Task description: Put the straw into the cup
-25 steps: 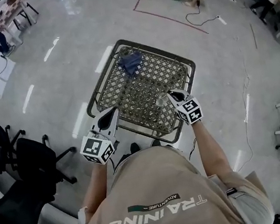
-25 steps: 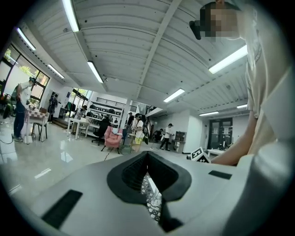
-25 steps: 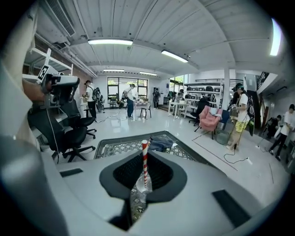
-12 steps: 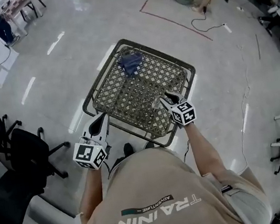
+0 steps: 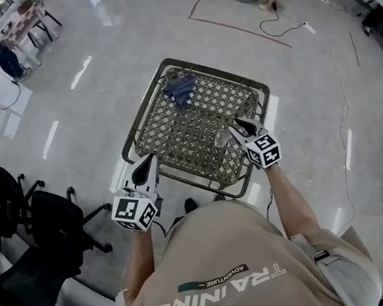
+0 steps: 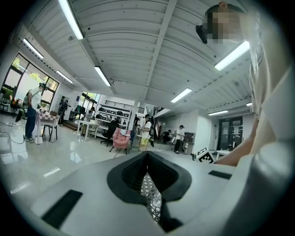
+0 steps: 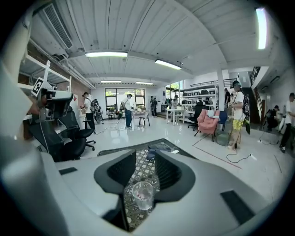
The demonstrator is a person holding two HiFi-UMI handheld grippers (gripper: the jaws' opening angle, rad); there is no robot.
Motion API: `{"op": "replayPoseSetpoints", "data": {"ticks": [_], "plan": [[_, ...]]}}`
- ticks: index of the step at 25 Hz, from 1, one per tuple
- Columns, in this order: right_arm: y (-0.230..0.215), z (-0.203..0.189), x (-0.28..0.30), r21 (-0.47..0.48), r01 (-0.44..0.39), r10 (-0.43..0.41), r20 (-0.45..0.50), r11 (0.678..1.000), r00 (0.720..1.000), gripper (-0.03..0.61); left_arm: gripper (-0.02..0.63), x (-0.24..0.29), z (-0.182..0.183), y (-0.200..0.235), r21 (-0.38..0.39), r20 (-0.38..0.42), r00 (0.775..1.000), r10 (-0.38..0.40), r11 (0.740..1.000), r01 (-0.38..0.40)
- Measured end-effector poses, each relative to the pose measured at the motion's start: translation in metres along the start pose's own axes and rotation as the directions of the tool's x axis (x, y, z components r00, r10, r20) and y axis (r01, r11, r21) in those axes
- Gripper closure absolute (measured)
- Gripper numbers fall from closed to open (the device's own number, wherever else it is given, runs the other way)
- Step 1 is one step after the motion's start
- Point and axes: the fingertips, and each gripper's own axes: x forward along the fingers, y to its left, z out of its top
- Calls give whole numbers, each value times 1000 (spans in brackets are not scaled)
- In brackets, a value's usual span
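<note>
A clear plastic cup (image 5: 222, 138) stands on the lattice-top table (image 5: 162, 67) near its right front corner. Seen from the right gripper view, the cup (image 7: 143, 195) sits low between the fingers, and something pale with red marks, seemingly the straw, lies inside it. My right gripper (image 5: 239, 124) hangs just right of the cup and tilts down. Its jaws have just been opening and now stand open (image 7: 142, 159), clear of the cup. My left gripper (image 5: 151, 159) hovers at the table's front left edge, pointing level. Its fingers meet (image 6: 147, 159) with nothing between them.
A crumpled blue cloth (image 5: 181, 88) lies at the table's far side. Black office chairs (image 5: 43, 224) stand on the floor to the left. A cable (image 5: 279, 25) and red floor tape run beyond the table. People, desks and a pink armchair (image 7: 207, 122) are far off.
The right gripper has drawn slightly up and back from the cup, which now shows free beside its fingers. The left gripper has stayed at the table's front left edge.
</note>
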Motion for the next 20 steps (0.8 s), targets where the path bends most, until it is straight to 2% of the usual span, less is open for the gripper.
{"op": "replayPoseSetpoints", "data": {"ticks": [5,9,14,20], "plan": [[1,37,-26,-58,26,-21,84,998,996,437,597,20,-1,-9,6,1,999,-53,999,53],[11,79,-54,-73,45,-30,191,996,981,442,597,35,7,-20,32,8,994,-105,994,104],[22,134,-85,-36,41,-26,331,999,943,522,597,58,29,-30,82,31,985,-171,982,168],[35,173,-117,-38,56,-37,393,998,919,555,597,76,71,-41,161,73,973,-221,965,207]]}}
